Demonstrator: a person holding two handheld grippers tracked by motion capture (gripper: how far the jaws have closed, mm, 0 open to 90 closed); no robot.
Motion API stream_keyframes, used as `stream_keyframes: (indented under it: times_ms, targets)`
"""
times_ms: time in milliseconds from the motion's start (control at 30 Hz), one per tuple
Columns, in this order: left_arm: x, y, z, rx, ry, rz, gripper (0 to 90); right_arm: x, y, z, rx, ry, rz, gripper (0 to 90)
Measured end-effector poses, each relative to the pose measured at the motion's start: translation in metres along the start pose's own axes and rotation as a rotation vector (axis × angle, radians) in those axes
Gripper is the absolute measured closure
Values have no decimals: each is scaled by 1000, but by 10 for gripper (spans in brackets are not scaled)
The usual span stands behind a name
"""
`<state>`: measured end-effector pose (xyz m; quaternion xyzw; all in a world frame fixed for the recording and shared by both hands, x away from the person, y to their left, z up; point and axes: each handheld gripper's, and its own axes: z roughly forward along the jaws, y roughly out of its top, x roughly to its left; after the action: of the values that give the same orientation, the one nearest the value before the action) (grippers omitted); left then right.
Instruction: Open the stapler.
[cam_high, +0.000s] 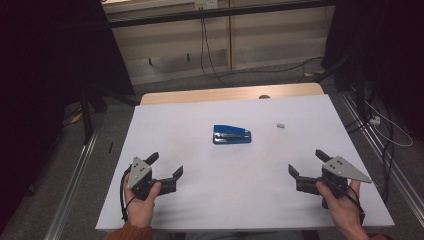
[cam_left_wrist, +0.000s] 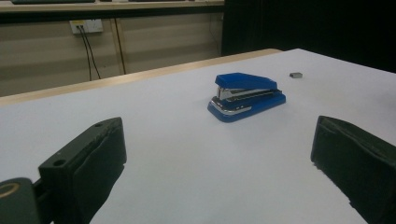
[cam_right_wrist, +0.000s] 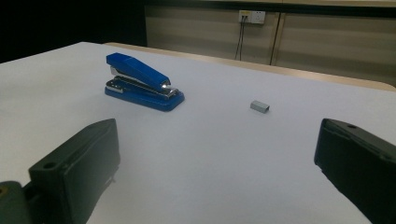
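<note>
A blue stapler (cam_high: 231, 134) lies near the middle of the white table (cam_high: 200, 210), also seen in the left gripper view (cam_left_wrist: 246, 95) and the right gripper view (cam_right_wrist: 142, 82). A small grey block of staples (cam_high: 280, 125) (cam_left_wrist: 295, 74) (cam_right_wrist: 259, 107) rests to its right. My left gripper (cam_high: 166, 165) (cam_left_wrist: 219, 158) is held open at the near left, empty, well short of the stapler. My right gripper (cam_high: 308, 163) (cam_right_wrist: 217, 163) is held open at the near right, empty too.
A wooden strip (cam_high: 230, 93) edges the table's far side. Beyond it are a panelled wall with hanging cables (cam_high: 204, 45) and a wall socket (cam_right_wrist: 251, 17). Metal rails (cam_high: 75, 180) run along the floor on both sides.
</note>
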<state>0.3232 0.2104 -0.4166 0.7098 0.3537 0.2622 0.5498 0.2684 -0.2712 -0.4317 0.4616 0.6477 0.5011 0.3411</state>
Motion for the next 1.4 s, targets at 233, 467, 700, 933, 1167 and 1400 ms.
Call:
stream_keyframes:
  times_ms: [233,467,700,933,1167,1400]
  targets:
    - [-1,-1,3,14,0,1,34,2,0,3,5,19,3,0]
    - [-3,-2,3,32,13,15,33,4,-1,9,15,41,-5,0]
    - [-5,-1,9,72,-21,4,33,9,-1,15,36,79,-29,3]
    - [-7,-1,18,87,-55,11,31,13,1,22,25,104,-56,0]
    - [-20,3,28,129,-105,67,39,21,4,34,23,137,-66,2]
    - [-25,6,38,121,-99,90,63,27,9,46,18,155,-73,0]
